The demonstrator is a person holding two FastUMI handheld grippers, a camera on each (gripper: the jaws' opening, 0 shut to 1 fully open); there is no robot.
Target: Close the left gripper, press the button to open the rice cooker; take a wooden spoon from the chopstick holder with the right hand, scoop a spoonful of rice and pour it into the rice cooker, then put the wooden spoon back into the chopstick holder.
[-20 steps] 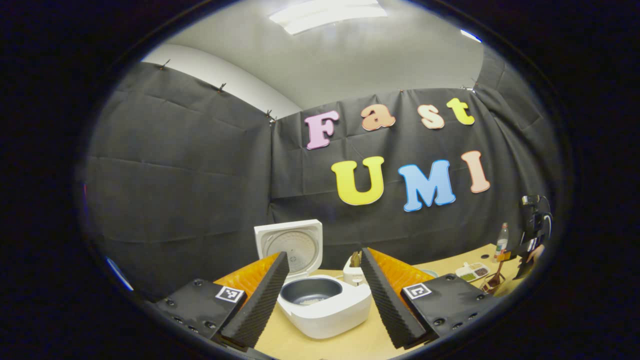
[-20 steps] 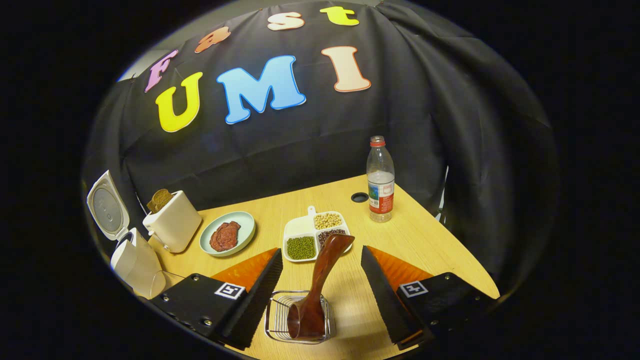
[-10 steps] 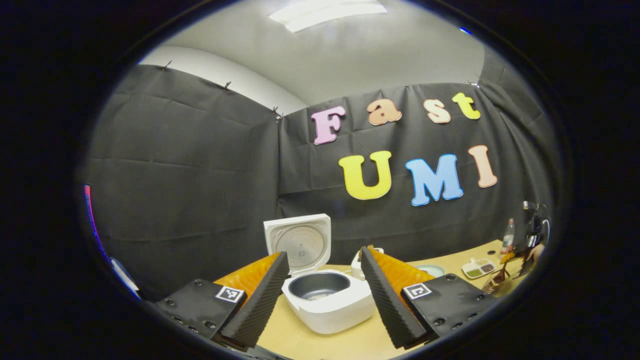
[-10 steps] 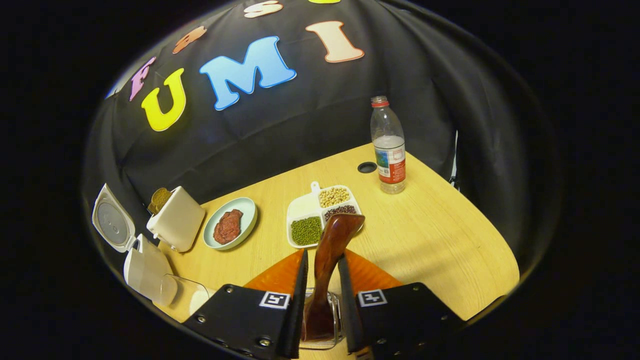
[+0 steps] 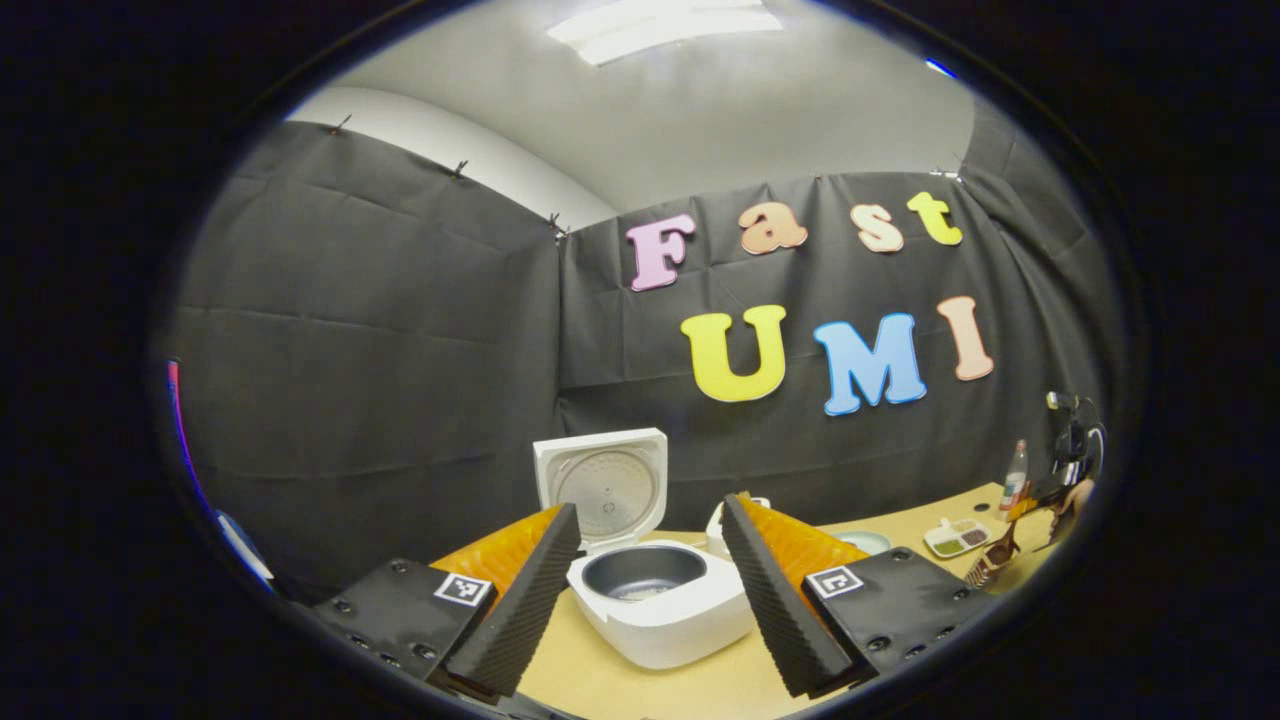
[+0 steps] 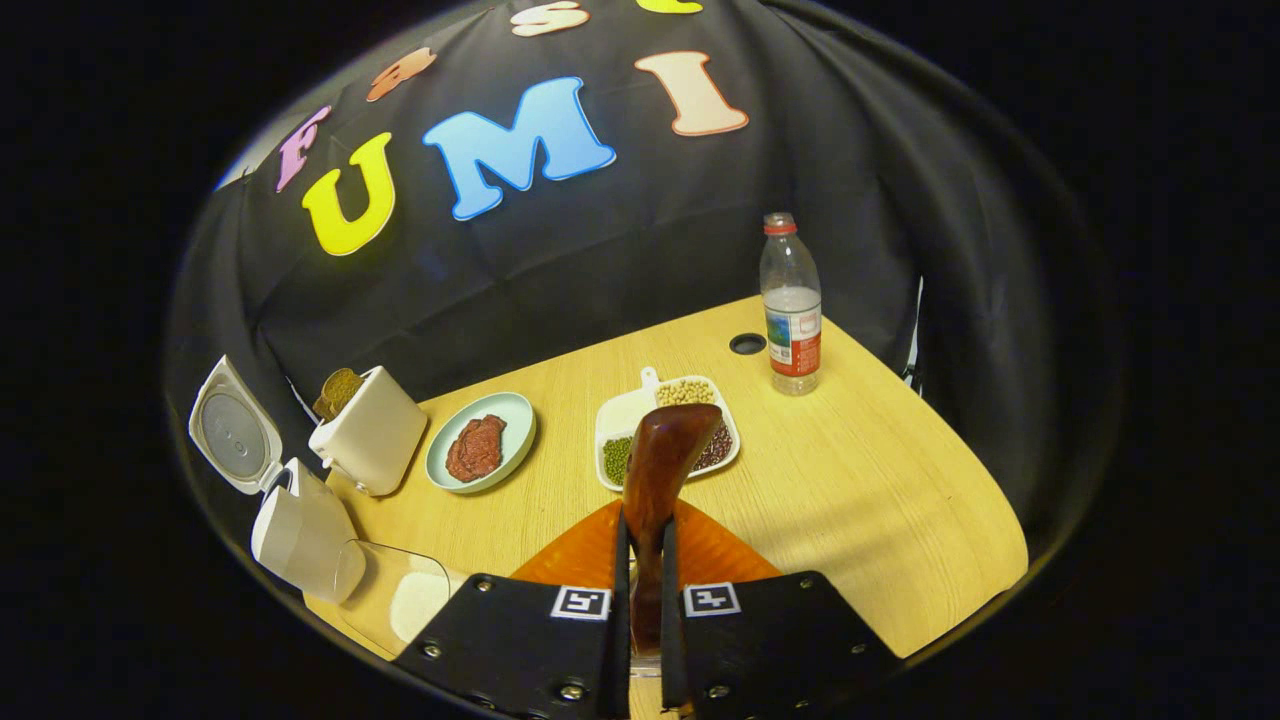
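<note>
The white rice cooker [image 5: 660,615] stands with its lid [image 5: 600,485] up and its dark inner pot showing. My left gripper [image 5: 650,512] hangs open in front of it, holding nothing. In the right gripper view, my right gripper [image 6: 643,525] is shut on the handle of the dark wooden spoon [image 6: 662,455], which rises upright between the fingers. The chopstick holder is hidden beneath them. The open cooker [image 6: 298,530] sits at the far left there. A clear bowl of white rice [image 6: 405,600] lies just in front of it.
On the wooden table [image 6: 880,500] stand a cream toaster with bread [image 6: 370,440], a pale plate with a piece of meat [image 6: 480,452], a divided dish of beans [image 6: 620,415] and a water bottle [image 6: 792,305]. A cable hole [image 6: 747,343] lies near the bottle.
My right gripper went from wide open around the spoon to shut on its handle. The left gripper stayed open and shifted only slightly.
</note>
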